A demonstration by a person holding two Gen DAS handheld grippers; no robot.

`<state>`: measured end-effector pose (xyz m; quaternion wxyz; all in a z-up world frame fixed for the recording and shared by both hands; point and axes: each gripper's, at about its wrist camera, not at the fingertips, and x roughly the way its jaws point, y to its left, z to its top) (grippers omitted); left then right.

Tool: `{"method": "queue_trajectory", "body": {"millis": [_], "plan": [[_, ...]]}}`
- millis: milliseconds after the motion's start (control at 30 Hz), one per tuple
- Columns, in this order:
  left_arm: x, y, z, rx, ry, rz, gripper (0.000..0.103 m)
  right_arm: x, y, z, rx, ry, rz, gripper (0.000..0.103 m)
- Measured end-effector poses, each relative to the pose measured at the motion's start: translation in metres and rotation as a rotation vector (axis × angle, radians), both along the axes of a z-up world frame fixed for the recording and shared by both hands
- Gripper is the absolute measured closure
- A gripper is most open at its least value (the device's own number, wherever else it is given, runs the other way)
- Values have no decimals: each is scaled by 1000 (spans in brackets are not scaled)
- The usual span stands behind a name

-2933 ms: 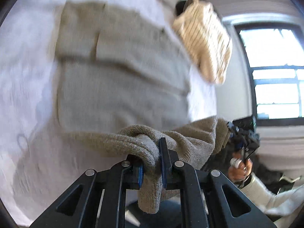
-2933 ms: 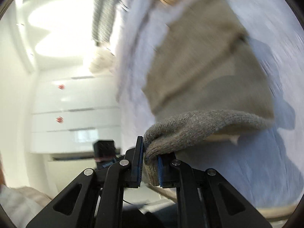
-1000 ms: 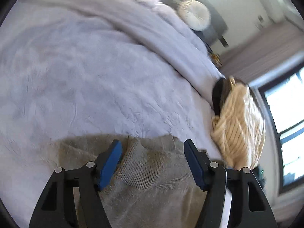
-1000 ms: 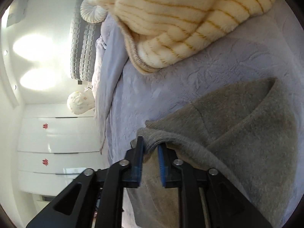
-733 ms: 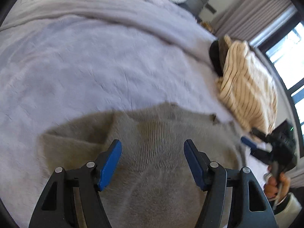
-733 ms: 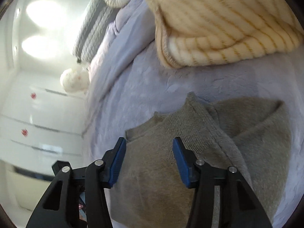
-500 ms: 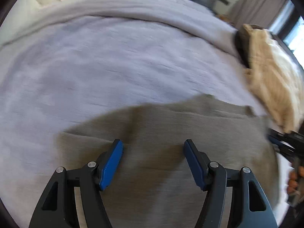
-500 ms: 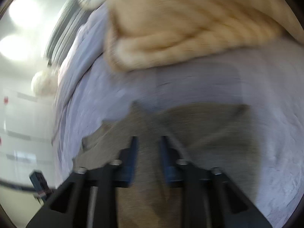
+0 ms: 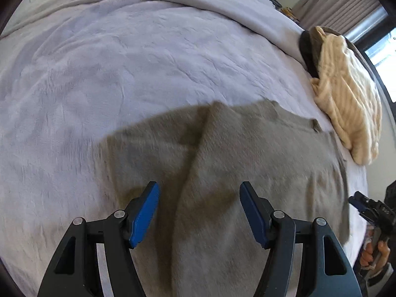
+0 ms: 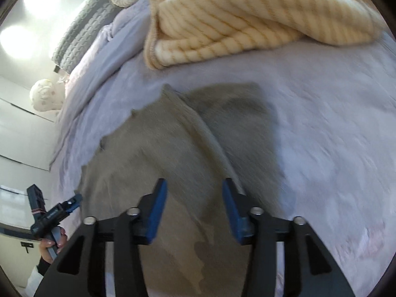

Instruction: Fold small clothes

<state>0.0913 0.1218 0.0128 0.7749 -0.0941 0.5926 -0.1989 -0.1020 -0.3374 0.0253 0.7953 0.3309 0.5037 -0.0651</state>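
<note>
With jaws spread wide and holding nothing, the left gripper (image 9: 199, 212) and right gripper (image 10: 194, 210) hover over the grey sweater (image 9: 235, 160), which lies folded across the lower middle of both frames on the lavender bed (image 9: 123, 61), striped cream blanket (image 10: 247, 17) beyond it

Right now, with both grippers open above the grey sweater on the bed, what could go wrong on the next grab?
The grey sweater has a raised diagonal ridge lying between the left gripper fingers; closing there would probably pinch one layer and undo the fold. The lilac bedspread is soft, so a deep bite may catch it too. The striped cream garment lies near the sweater's far edge and could get dragged.
</note>
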Motion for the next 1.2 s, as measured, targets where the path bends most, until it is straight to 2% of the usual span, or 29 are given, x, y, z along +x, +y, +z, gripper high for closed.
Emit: {"method": "queue_trajectory", "body": {"millis": [200,300,367,400,433,467,500,567,633,700,867,933,1067,1133,1200], "plan": [[-52,20,-3,-34,111,-27,35,-37,-19,-5,-24,68,-3,47],[-76,27,-7,-60,153,-23,35,-44,-23,-17,63,89,6,51],[-91,29,-13,-84,194,-21,36,-43,-21,-29,121,115,18,90],[-97,30,-16,-98,208,-14,41,-44,-21,-37,167,137,20,95],[-101,30,-18,-107,217,-14,67,-47,-22,-42,211,143,11,96],[-104,29,-20,-105,226,-23,87,-51,-25,-46,267,140,-4,96],[-106,30,-20,-99,219,-27,87,-54,-27,-48,320,131,-19,96],[-106,37,-13,-148,201,-27,88,-60,-33,-47,414,114,-37,97],[-106,44,-3,-170,178,-39,94,-68,-38,-47,490,131,-49,97],[-107,49,-1,-164,179,-52,94,-77,-43,-50,540,160,-60,97],[-119,47,-28,-60,197,-102,94,-91,-48,-75,468,259,-109,97],[-123,48,-31,-58,186,-105,94,-89,-45,-76,406,237,-83,97],[-128,55,-21,-30,181,-113,93,-86,-33,-51,249,244,-31,97],[-128,55,-11,-14,170,-119,93,-86,-28,-29,121,237,-27,97],[-129,56,4,3,138,-121,93,-82,-23,-4,-4,194,-13,96]]}}
